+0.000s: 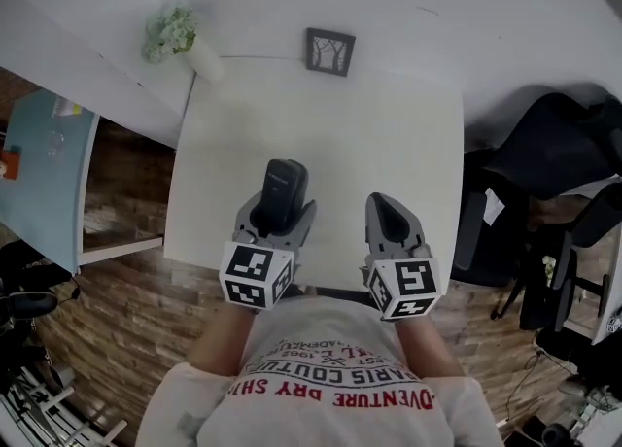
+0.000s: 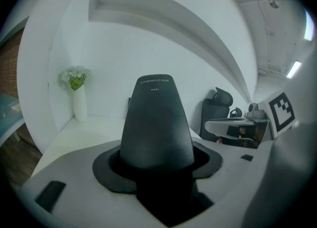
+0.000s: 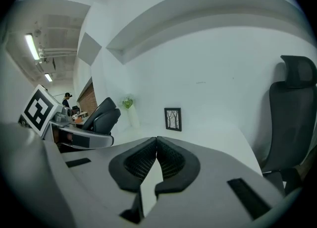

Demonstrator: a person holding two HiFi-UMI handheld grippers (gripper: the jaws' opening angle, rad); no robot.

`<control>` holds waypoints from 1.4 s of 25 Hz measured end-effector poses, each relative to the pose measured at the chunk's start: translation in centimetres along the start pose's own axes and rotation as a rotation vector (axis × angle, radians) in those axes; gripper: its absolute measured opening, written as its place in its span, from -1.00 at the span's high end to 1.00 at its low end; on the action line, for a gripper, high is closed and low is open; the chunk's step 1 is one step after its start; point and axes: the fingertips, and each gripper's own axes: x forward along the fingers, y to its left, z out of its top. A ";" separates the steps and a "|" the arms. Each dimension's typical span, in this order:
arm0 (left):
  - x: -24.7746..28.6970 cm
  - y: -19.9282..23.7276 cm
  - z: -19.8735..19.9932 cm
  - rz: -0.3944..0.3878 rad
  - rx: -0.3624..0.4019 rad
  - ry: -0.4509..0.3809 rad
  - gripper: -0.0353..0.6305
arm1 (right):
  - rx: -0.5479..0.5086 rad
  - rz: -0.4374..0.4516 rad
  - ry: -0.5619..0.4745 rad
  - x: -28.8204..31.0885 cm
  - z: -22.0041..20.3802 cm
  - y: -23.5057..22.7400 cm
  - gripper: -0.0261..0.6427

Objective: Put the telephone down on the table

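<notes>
Left hand-held gripper (image 1: 279,214) clamps the telephone (image 1: 285,181), right hand-held gripper (image 1: 391,214) is closed and empty. Release too near the desk's (image 1: 389,124) front edge and it could topple off.

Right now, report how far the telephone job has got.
Done: the left claw is clamped on the telephone. In hand: the telephone is held over the near part of the table, not visibly resting on it. Left: lower it, set it down, open the claw. The right claw is shut and empty.
</notes>
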 end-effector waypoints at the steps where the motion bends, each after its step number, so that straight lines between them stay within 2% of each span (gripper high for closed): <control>1: 0.6 0.1 -0.3 -0.002 -0.017 0.011 0.04 | 0.000 0.007 0.010 0.4 -0.4 -0.2 0.85; 3: 2.0 0.4 -0.6 -0.003 -0.039 0.029 0.04 | 0.001 0.015 0.027 1.2 -1.1 -0.8 0.85; 6: 4.3 1.2 -1.5 0.014 -0.025 0.070 0.04 | 0.011 0.019 0.066 2.9 -2.9 -1.6 0.85; 11: 8.2 2.9 -5.6 0.050 -0.015 0.197 0.04 | 0.042 0.034 0.140 5.0 -5.8 -2.4 0.85; 17: 12.3 4.6 -8.1 0.053 -0.079 0.303 0.04 | 0.032 0.046 0.184 7.2 -7.6 -3.3 0.85; 24: 15.5 5.9 -11.7 0.098 -0.064 0.465 0.04 | 0.080 -0.010 0.241 8.7 -10.0 -5.4 0.85; 27: 15.8 5.8 -12.7 0.098 -0.065 0.508 0.04 | 0.102 -0.019 0.249 9.1 -10.3 -6.0 0.85; 30: 16.0 5.4 -13.3 0.081 -0.030 0.543 0.04 | 0.109 -0.018 0.250 9.3 -10.3 -6.2 0.85; 35: 16.2 5.4 -13.2 0.096 -0.040 0.544 0.04 | 0.125 -0.022 0.253 9.2 -10.4 -6.3 0.85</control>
